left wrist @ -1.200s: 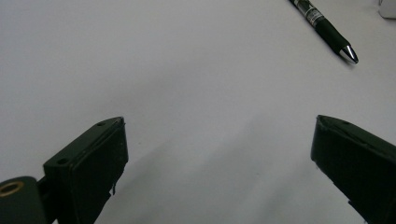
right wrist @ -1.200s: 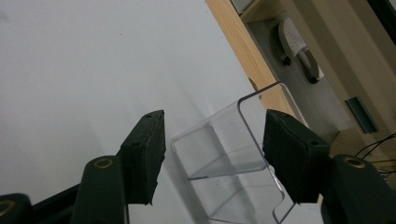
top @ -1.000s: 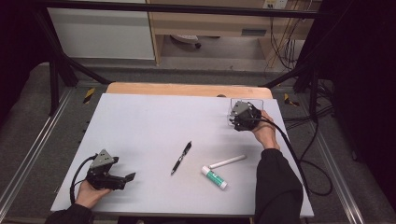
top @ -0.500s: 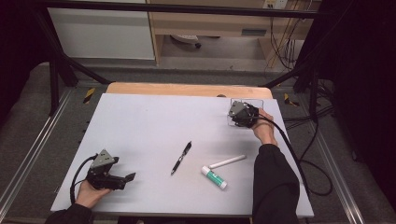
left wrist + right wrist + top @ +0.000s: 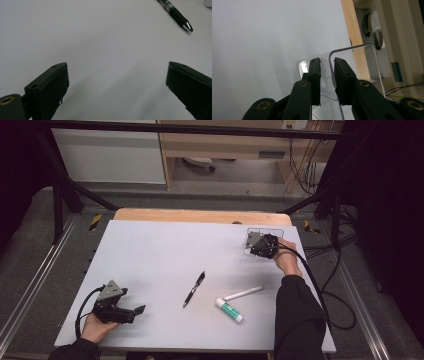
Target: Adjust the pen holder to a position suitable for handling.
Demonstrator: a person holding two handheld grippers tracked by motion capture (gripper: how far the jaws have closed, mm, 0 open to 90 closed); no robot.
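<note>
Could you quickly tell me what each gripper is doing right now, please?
Left gripper: open, nothing between its fingers, low over the table.
Right gripper: its fingers have just been closing and now pinch a wall of the clear plastic box.

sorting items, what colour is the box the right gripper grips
Clear box, best in right gripper view.

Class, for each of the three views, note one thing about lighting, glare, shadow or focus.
High view: the table is evenly lit while the surroundings fall dark. Left gripper view: the near claw tips are soft, they cast faint shadows, and the pen tip glints. Right gripper view: the clear plastic box catches bright glare at one corner.
</note>
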